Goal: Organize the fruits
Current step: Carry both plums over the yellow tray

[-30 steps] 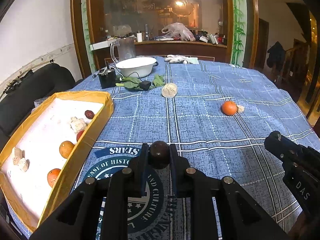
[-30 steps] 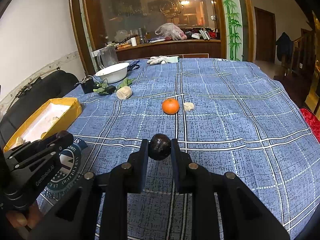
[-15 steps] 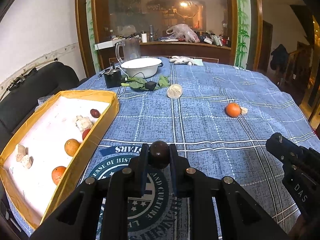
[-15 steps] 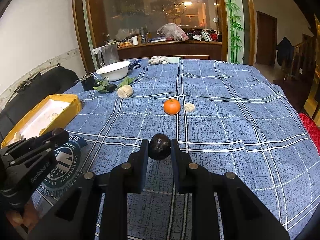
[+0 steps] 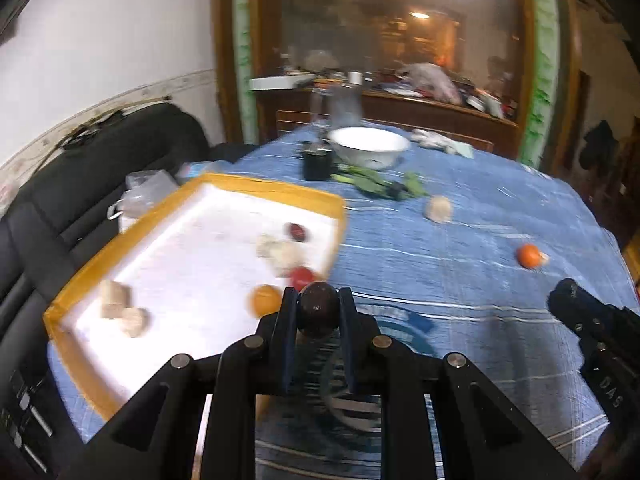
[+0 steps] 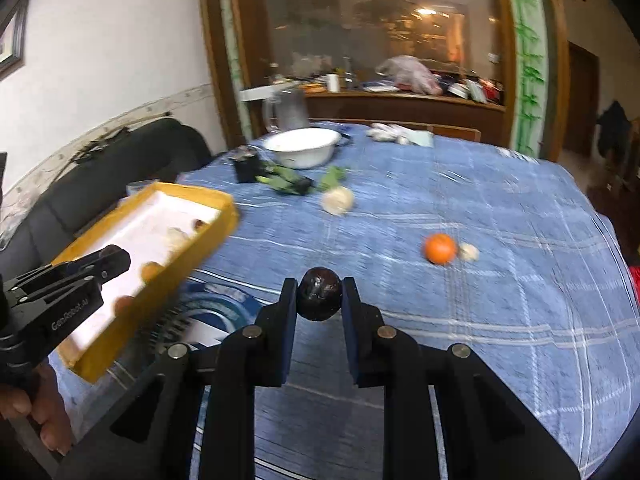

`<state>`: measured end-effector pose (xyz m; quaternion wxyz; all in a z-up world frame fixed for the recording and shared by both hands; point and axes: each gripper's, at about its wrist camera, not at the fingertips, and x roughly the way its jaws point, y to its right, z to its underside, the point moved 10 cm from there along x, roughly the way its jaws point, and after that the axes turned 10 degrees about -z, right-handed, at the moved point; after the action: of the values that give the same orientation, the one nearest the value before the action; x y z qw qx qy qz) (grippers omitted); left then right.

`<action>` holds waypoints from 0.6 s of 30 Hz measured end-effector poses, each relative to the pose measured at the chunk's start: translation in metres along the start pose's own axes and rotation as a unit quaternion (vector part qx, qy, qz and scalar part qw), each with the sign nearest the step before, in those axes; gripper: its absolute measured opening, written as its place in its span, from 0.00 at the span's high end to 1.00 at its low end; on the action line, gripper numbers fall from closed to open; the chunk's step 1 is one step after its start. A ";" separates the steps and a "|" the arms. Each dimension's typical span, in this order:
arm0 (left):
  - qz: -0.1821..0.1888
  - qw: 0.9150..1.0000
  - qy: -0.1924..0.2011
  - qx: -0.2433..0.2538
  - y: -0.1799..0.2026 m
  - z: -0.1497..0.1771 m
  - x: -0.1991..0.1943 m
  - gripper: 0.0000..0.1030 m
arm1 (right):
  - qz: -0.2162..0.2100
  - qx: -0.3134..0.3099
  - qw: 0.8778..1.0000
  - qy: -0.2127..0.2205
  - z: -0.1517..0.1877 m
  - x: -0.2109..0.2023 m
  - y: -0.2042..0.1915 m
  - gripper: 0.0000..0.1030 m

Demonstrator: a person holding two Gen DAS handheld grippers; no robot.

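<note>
A: Far left, yellow-rimmed tray (image 5: 334, 216) on the blue checked tablecloth (image 5: 460, 240); inside it pale chunks, an orange fruit (image 5: 265, 300), a red fruit (image 5: 303, 277), a small dark red one (image 5: 296, 232) near the far wall; all blurred.

B: Left gripper (image 5: 318, 314) clenched on a dark round fruit (image 5: 319, 312), pinched at the very tips, hanging about over the tray's near right corner; could slip out if squeezed unevenly; could drop on the rim and roll off across the cloth if let go too soon.

A: Moving right: right gripper (image 6: 319, 300) likewise clamped on its own dark round fruit (image 6: 319, 298), over bare cloth beside the tray; risk of knocking the tray wall or the other gripper when both crowd the same corner.

B: Further right, loose tangerine (image 6: 440, 249) with a pale lump (image 6: 469, 252) touching it; another pale lump (image 6: 338, 201) near the green leaves (image 6: 288, 180) and white basin (image 6: 302, 151); none sorted yet; round ones likely to roll if nudged.
</note>
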<state>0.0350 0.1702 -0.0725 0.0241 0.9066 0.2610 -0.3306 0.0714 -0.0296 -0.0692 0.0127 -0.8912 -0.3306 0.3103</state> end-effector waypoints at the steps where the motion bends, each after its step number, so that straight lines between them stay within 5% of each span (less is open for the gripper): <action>1: -0.008 1.000 -0.001 -0.008 -0.013 -0.002 0.001 0.83 | -0.009 -0.008 1.000 0.000 -0.005 0.003 -0.010 0.77; 11: -0.101 0.991 -0.036 -0.076 -0.121 0.004 0.035 0.83 | -0.102 -0.066 0.992 -0.012 -0.040 0.051 -0.108 0.77; 18: -0.089 0.991 -0.069 -0.067 -0.120 0.021 0.051 0.83 | -0.140 -0.086 0.985 -0.050 -0.041 0.110 -0.157 0.77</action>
<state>-0.0030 0.2926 -0.1049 0.0733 0.8513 0.3601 -0.3745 0.0677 0.1659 -0.0604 -0.0370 -0.8171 -0.4777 0.3204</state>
